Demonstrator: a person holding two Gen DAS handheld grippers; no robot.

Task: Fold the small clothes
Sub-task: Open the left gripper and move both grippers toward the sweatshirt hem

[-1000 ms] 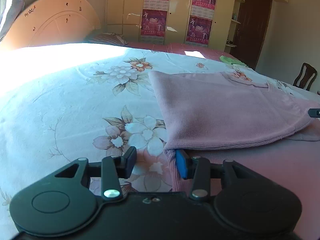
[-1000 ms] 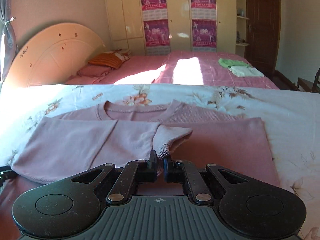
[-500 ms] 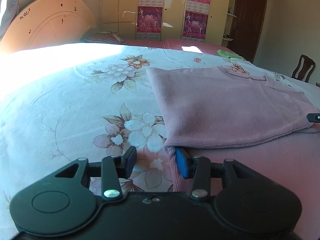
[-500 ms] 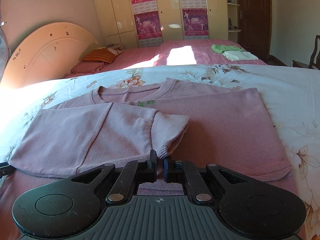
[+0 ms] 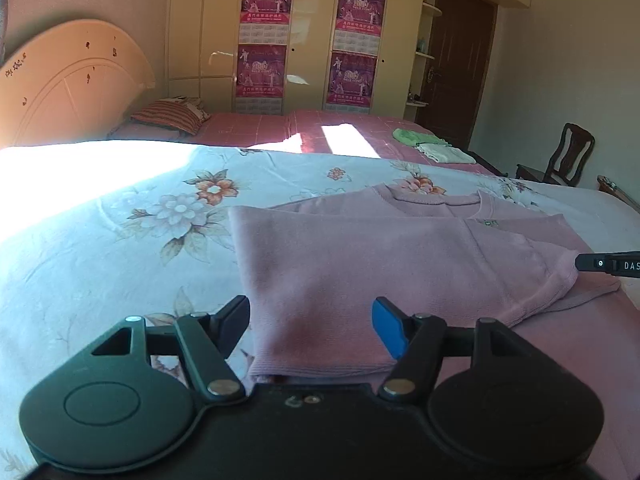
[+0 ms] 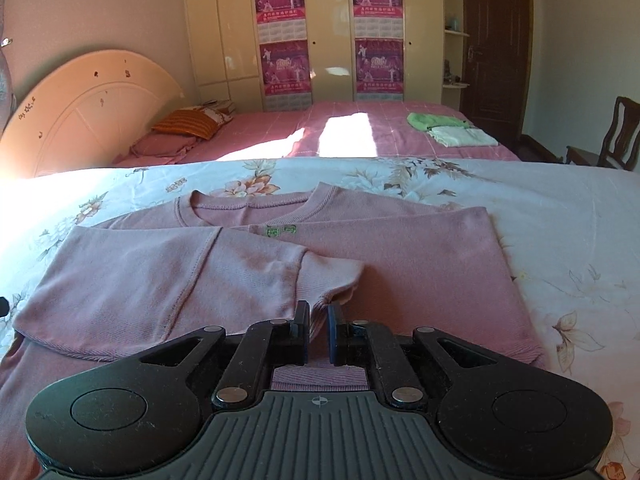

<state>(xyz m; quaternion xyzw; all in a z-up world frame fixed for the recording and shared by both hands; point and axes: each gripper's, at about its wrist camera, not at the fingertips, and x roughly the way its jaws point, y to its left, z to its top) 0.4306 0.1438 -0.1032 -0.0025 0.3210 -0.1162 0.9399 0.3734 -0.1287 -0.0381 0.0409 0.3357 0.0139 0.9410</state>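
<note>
A pink short-sleeved shirt point(image 5: 400, 264) lies flat on the floral bedsheet point(image 5: 120, 240), its left side folded over the body. My left gripper point(image 5: 310, 324) is open, its jaws spread wide over the folded edge near the hem, holding nothing. In the right wrist view the shirt point(image 6: 400, 264) lies collar away, with the folded sleeve in the middle. My right gripper point(image 6: 318, 334) has its jaws close together around the sleeve cuff point(image 6: 336, 288). The right gripper's tip point(image 5: 608, 265) shows at the right edge of the left wrist view.
A second bed with a pink cover point(image 6: 360, 132) stands behind, with folded green and white clothes point(image 6: 452, 130) and pillows point(image 6: 192, 124). A wardrobe with posters point(image 6: 328, 32) lines the back wall. A wooden chair point(image 6: 616, 136) stands at the right.
My left gripper has opened wide and let go of the folded edge, which now lies flat. My right gripper has carried the sleeve down onto the shirt body and its jaws have parted slightly.
</note>
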